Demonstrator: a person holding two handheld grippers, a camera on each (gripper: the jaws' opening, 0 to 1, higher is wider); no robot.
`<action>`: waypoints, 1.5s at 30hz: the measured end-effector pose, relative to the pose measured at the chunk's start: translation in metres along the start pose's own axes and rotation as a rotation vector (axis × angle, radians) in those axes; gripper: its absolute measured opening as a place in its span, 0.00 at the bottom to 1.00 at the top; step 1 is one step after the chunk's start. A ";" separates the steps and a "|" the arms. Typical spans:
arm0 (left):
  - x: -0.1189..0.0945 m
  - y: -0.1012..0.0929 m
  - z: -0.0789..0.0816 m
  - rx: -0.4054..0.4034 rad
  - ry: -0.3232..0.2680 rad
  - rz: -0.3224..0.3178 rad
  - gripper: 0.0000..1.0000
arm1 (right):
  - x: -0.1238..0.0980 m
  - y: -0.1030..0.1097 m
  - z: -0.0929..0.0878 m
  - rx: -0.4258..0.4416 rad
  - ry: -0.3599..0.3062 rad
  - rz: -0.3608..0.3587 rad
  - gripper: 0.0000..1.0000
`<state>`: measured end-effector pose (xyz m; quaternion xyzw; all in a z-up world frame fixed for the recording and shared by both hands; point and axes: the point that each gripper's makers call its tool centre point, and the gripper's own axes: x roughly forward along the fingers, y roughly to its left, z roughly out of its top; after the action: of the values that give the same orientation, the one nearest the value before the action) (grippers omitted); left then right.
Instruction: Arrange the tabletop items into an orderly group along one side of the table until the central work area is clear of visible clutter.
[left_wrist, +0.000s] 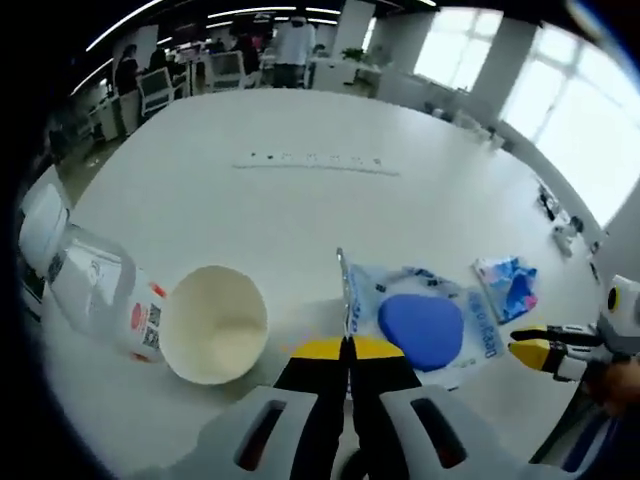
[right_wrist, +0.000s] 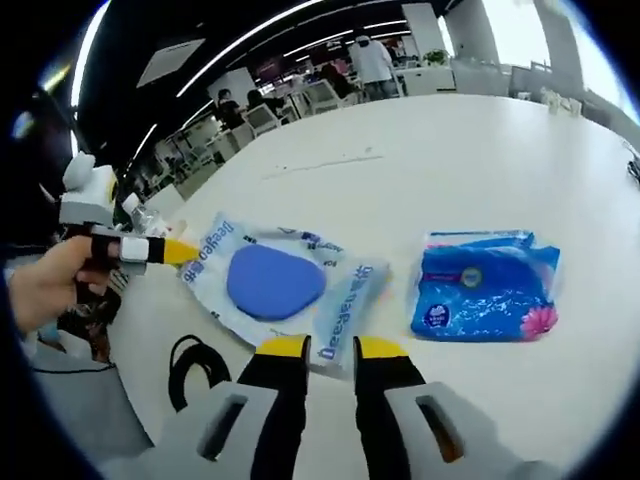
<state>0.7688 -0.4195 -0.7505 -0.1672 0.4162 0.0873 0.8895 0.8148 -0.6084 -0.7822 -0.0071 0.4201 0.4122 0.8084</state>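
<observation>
Yellow-tipped left gripper (left_wrist: 347, 348) pinches the clear pouch (left_wrist: 420, 322) by its edge.
Right gripper (right_wrist: 332, 347) stands spread at the pouch's opposite edge, ready to help shift it. Paper cup (left_wrist: 213, 322) and bottle (left_wrist: 95, 288) lie toppled near the table (left_wrist: 300, 210) edge; blue tissue pack (right_wrist: 485, 285) waits beside the pouch.
</observation>
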 end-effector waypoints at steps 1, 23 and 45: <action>0.000 0.000 -0.001 -0.002 0.001 0.000 0.00 | 0.004 -0.002 -0.003 0.012 0.009 0.000 0.14; -0.007 0.002 0.006 0.048 -0.077 0.037 0.00 | -0.002 0.003 0.039 -0.108 -0.089 -0.024 0.00; 0.029 0.008 -0.008 0.139 -0.044 0.118 0.00 | 0.026 -0.016 0.022 -0.141 0.009 -0.070 0.00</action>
<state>0.7797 -0.4143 -0.7797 -0.0785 0.4108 0.1142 0.9011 0.8490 -0.5939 -0.7913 -0.0804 0.3931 0.4122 0.8180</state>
